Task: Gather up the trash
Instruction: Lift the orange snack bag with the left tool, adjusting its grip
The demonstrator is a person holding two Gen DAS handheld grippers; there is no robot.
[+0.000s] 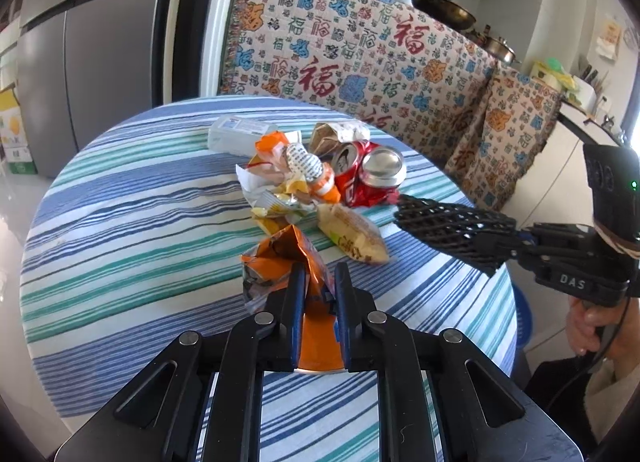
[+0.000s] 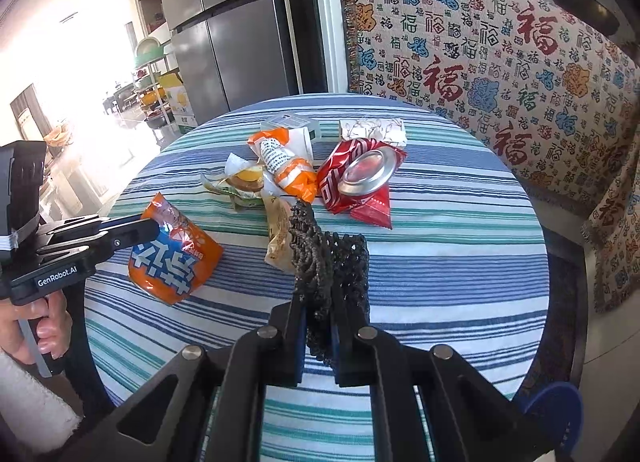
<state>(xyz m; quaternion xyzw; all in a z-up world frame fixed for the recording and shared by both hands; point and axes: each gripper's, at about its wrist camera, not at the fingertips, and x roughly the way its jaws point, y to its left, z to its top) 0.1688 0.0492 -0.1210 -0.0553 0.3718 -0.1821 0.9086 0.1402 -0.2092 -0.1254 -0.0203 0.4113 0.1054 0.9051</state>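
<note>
A: Where is the trash seen?

B: A pile of trash is gathered near the middle of the striped tablecloth [image 2: 440, 262]. A crushed red can [image 2: 360, 178] is laid at its right side, with an orange wrapper [image 2: 294, 178] just beside it and a beige snack pack [image 2: 278, 238] nearer.

A: What is held?

B: The orange snack bag [image 1: 280, 262] is clamped between the jaws of the left gripper [image 1: 318, 294]. A black mesh bag [image 2: 332, 262] is clamped by the right gripper [image 2: 318, 326], its jaws closed on the net.

A: What is given by one view only?

B: In the right wrist view the large white characters on the orange snack bag [image 2: 176, 258] are shown; in the left wrist view only its crumpled top is seen. The black mesh bag [image 1: 452, 230] is seen from the side in the left wrist view, its tip close to the crushed red can [image 1: 366, 178], and a clear plastic box [image 1: 240, 134] behind the pile is shown more plainly there
</note>
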